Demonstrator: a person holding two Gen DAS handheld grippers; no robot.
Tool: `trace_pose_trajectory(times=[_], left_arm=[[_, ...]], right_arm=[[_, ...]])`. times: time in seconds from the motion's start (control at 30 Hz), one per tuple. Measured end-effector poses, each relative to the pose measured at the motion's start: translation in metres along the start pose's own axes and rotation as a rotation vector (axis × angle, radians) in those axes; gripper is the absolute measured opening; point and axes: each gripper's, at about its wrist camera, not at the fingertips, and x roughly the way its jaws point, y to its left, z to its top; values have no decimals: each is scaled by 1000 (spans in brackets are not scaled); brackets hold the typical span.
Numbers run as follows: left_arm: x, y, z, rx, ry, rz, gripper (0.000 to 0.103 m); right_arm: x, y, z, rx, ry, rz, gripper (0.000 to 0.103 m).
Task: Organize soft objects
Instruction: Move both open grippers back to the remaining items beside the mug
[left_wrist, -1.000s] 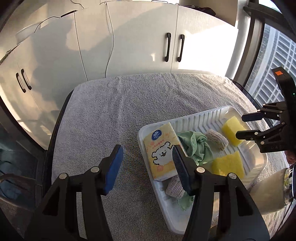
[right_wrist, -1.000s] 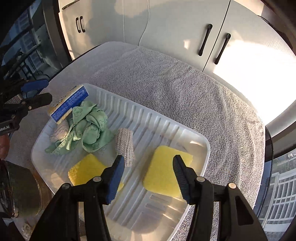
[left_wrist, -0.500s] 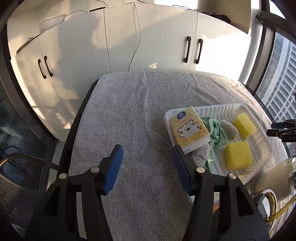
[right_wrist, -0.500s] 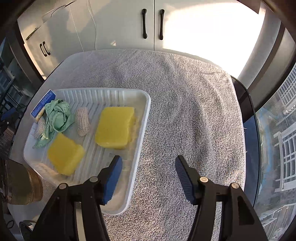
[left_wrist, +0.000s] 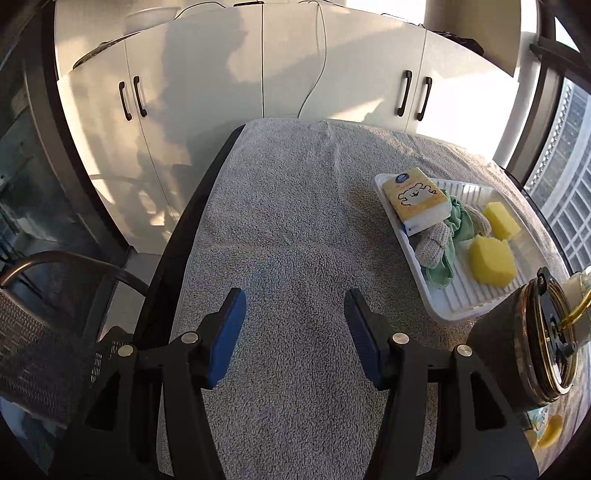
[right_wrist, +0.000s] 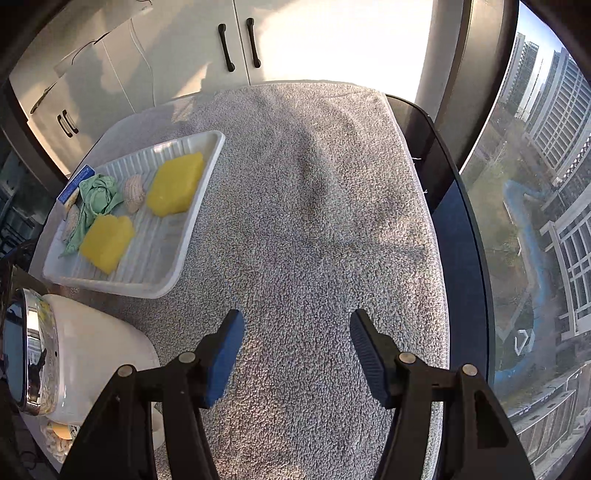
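A white ribbed tray (left_wrist: 439, 310) (right_wrist: 155, 284) lies on a grey towel (left_wrist: 295, 229) (right_wrist: 314, 221). In it are two yellow sponges (left_wrist: 491, 260) (left_wrist: 500, 219) (right_wrist: 175, 184) (right_wrist: 107, 242), a green cloth (left_wrist: 458, 221) (right_wrist: 98, 192), two beige knitted pieces (left_wrist: 432, 243) (right_wrist: 133, 188) and a yellow tissue pack (left_wrist: 417, 199) with a bear print. My left gripper (left_wrist: 293, 317) is open and empty over the bare towel, left of the tray. My right gripper (right_wrist: 295, 339) is open and empty over the towel, right of the tray.
A dark round jar-like object (left_wrist: 528, 339) stands at the tray's near end; in the right wrist view a white appliance with a chrome rim (right_wrist: 74, 358) sits there. White cabinets (left_wrist: 258, 74) are behind the table. A mesh chair (left_wrist: 44, 332) is left; a window (right_wrist: 535, 184) is right.
Both grippers have pulled back and away from the tray, still open and empty. The tray now sits to the side in each view, and the other gripper is out of sight.
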Motion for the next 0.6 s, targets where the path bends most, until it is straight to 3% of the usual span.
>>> trace_pose_trajectory(times=[0.27, 0.6], left_arm=[[-23, 17, -52, -26, 5, -18, 54], [-47, 5, -117, 47, 38, -1, 54]], right_arm=[[-19, -21, -68, 64, -14, -1, 66], [-40, -20, -147, 109, -42, 1, 67]])
